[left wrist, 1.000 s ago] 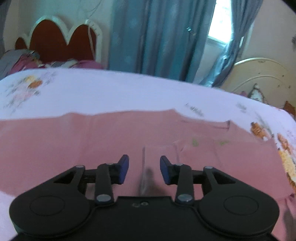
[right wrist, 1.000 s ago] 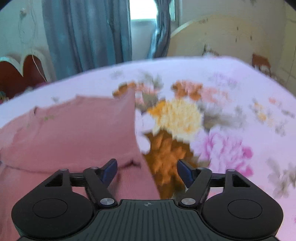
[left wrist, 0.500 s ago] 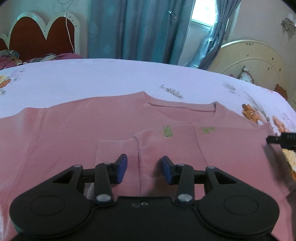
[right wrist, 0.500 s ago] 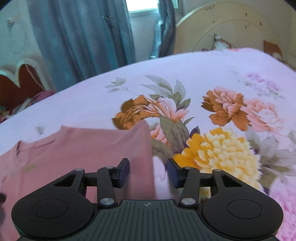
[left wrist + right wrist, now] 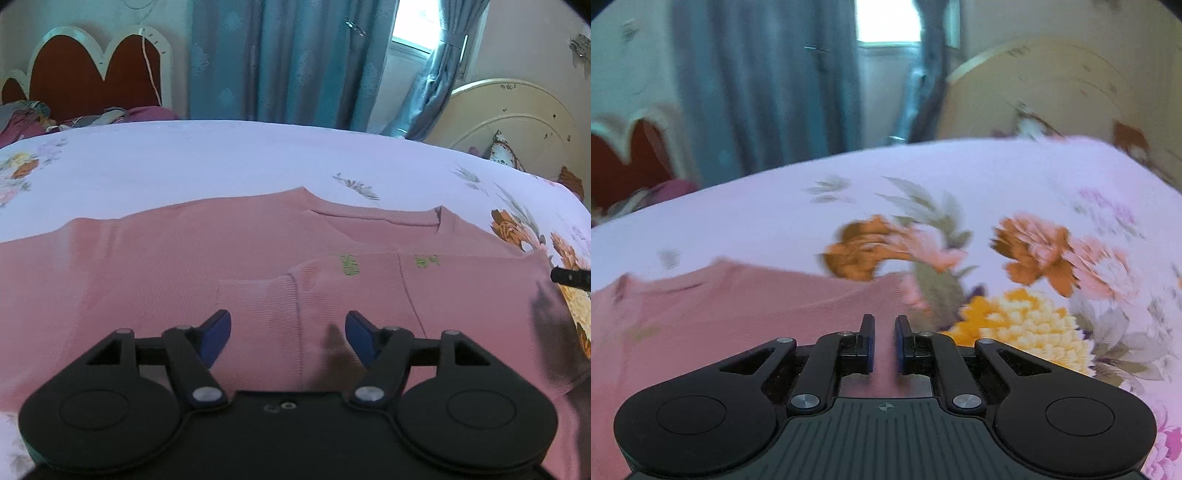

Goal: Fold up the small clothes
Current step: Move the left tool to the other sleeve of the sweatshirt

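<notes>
A pink knit sweater [image 5: 184, 266] lies spread on the bed, neckline far from me, with one sleeve [image 5: 266, 314] folded across its front, cuff to the left. My left gripper [image 5: 288, 332] is open just above that folded sleeve, holding nothing. The tip of my right gripper [image 5: 570, 278] shows at the sweater's right edge. In the right wrist view my right gripper [image 5: 885, 338] is nearly shut over the sweater's right edge [image 5: 775, 310]; the view is blurred and cloth between the pads cannot be made out.
The bed has a pale floral sheet [image 5: 221, 162] with big orange and yellow flowers [image 5: 1027, 325] right of the sweater. A cream round headboard [image 5: 517, 122], blue curtains [image 5: 288, 59] and a red scalloped headboard [image 5: 92, 74] with heaped clothes stand beyond the bed.
My left gripper has opened wider over the folded sleeve. My right gripper has narrowed from wide open to nearly shut at the sweater's right edge.
</notes>
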The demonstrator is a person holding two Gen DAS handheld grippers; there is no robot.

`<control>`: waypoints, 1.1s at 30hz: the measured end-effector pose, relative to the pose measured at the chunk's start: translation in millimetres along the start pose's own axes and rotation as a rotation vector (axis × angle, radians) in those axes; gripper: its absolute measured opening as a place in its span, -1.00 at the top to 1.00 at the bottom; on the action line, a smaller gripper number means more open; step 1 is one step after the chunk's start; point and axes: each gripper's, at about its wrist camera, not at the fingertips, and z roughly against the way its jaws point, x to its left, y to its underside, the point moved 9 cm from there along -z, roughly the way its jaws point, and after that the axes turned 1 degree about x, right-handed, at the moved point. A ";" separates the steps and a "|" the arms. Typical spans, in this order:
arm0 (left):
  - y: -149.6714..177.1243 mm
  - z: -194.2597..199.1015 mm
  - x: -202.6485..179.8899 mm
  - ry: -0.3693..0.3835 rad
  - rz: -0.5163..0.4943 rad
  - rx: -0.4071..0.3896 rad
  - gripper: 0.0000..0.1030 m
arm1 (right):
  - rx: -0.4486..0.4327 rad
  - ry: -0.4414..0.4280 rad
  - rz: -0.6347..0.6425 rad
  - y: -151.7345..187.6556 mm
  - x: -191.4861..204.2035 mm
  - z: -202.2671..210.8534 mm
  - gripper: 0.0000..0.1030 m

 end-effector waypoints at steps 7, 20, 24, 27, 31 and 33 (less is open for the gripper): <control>7.7 34.3 29.7 -0.058 0.041 -0.006 -0.39 | 0.010 -0.149 0.126 36.3 78.2 33.7 -0.43; 47.1 104.0 185.3 -0.259 0.298 -0.035 -0.42 | 0.041 -0.348 0.253 61.8 220.1 54.3 -0.11; 52.9 111.9 237.3 -0.301 0.379 -0.044 -0.42 | 0.043 -0.378 0.279 61.2 260.5 56.7 -0.06; 59.0 114.0 275.0 -0.325 0.433 -0.042 -0.42 | 0.049 -0.406 0.255 56.7 285.8 56.0 0.00; 69.5 116.8 331.7 -0.369 0.537 -0.048 -0.42 | 0.067 -0.381 0.263 61.0 307.5 44.3 0.00; 73.4 114.5 357.2 -0.374 0.602 -0.052 -0.41 | 0.089 -0.357 0.264 66.7 310.7 34.3 0.00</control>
